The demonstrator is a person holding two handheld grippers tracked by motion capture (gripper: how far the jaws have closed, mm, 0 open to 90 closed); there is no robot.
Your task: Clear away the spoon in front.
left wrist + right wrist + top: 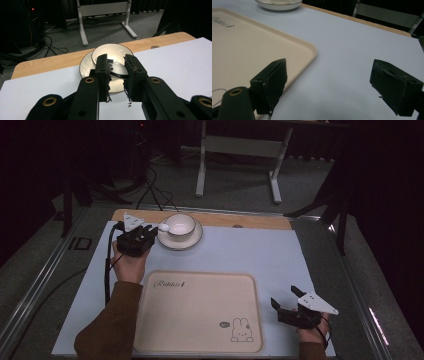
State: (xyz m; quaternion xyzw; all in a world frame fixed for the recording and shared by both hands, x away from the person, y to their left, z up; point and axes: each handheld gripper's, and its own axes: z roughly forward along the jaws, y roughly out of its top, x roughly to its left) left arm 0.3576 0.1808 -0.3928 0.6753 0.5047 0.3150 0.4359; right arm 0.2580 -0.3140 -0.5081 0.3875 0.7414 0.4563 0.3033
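A white mat (260,255) is covering the wooden table (260,221); the left gripper (117,68) is pinching a spoon (162,227), the right gripper (328,82) gaping wide.

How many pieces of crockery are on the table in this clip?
2: a cup at the table's far left, and the saucer it stands on. The left gripper hides the saucer's near-left rim.

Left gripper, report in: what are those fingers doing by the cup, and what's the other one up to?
Left gripper at the saucer, fingers nearly closed around its rim. Cup sits on it. Right gripper open, idle beside the tray.
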